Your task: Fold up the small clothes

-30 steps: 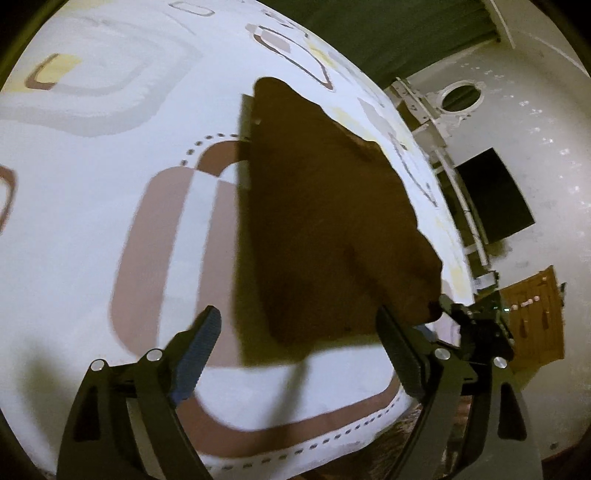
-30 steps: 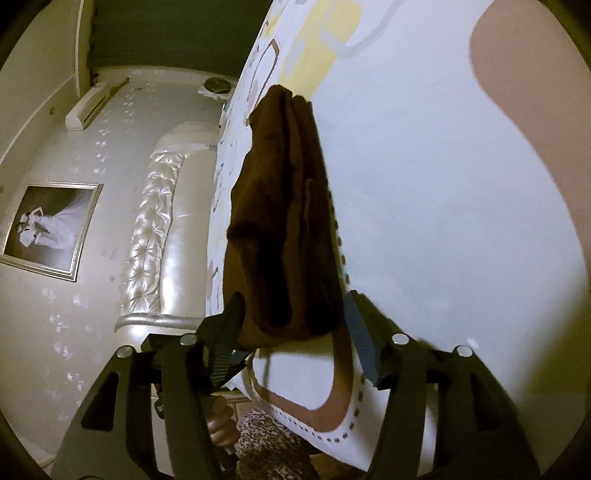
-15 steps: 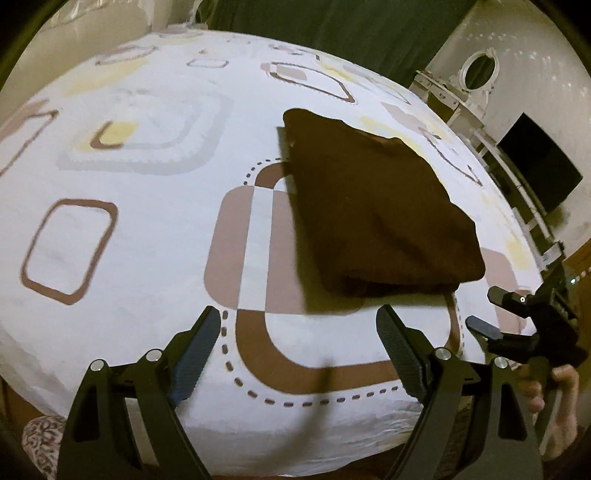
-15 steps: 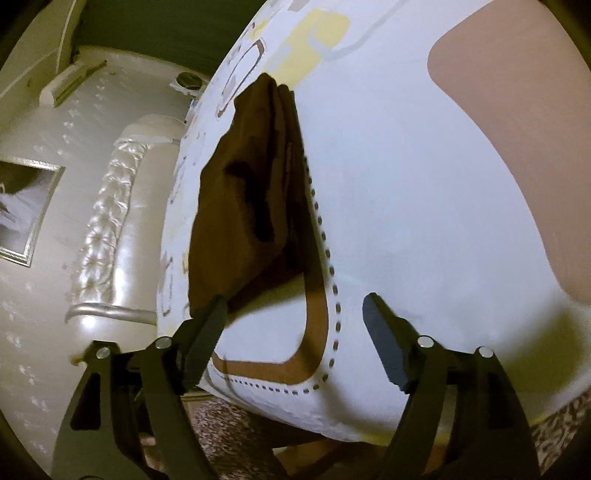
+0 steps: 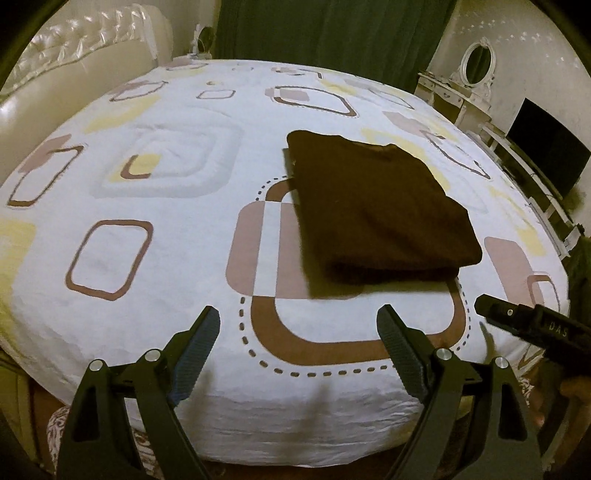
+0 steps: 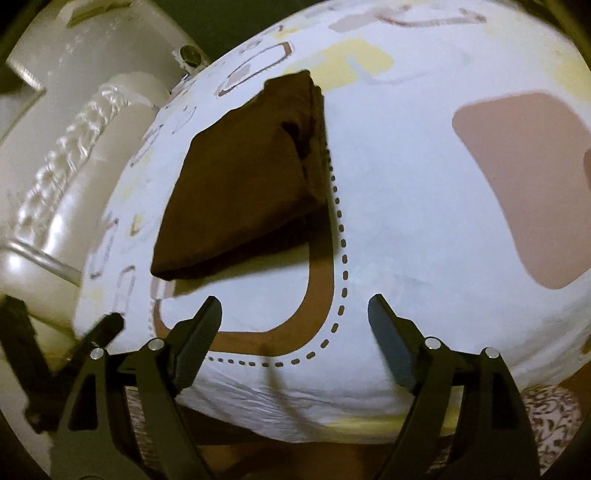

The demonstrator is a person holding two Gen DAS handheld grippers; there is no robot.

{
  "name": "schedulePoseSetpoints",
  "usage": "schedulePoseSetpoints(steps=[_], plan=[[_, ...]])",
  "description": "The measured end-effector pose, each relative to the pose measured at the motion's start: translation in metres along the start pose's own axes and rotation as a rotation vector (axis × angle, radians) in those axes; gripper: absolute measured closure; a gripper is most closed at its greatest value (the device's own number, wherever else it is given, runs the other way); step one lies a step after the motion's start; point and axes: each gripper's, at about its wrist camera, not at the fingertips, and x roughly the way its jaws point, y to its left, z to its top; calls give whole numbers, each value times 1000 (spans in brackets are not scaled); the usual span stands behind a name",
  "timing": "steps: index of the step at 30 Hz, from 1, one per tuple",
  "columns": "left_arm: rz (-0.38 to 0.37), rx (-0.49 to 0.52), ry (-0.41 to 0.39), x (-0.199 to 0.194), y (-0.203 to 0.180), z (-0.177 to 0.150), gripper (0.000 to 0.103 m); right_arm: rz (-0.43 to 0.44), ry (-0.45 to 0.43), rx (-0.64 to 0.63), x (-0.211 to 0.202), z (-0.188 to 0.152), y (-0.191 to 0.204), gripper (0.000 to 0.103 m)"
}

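Your left tool (image 5: pixel 299 330) hangs over the near edge of the bed (image 5: pixel 155 258) with its jaws spread wide and nothing between them — only the patterned sheet shows in the gap. Your right tool (image 6: pixel 294 320) is likewise clear of the cloth; its jaws are opening at this moment, and nothing lies between them. From the left wrist view you can see part of the right tool jutting in at the right edge, with a bit of your hand (image 5: pixel 570 402) under it, blurred.

The brown garment (image 5: pixel 376 214) lies folded into a compact stack on the bed, flat on the sheet, covering the far right part of a brown rounded square with a dashed outline (image 5: pixel 354 332). In the right wrist view the garment (image 6: pixel 243 188) sits ahead and to the left of the jaws, apart from both pads, with its layered edge facing right beside the dashed line.

A tufted headboard (image 5: pixel 74 74) stands at the left of the bed, dark green curtains (image 5: pixel 332 33) hang beyond it, and a white dresser with an oval mirror (image 5: pixel 478 66) is at the right
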Motion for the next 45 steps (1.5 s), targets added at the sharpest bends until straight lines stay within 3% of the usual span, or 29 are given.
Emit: schedulePoseSetpoints(steps=[6,13,45], plan=[[19,-10,-26,-7,1,-4,17,-125,-72,-102,-7,-7,16,20],[60,-17,-56,-8,-1,-6,17,-204,-111,-183,-1,-12,26,19],[115,-35,-51,-11,2,-8,17,-207,-94,-186,4,-15,24,19]])
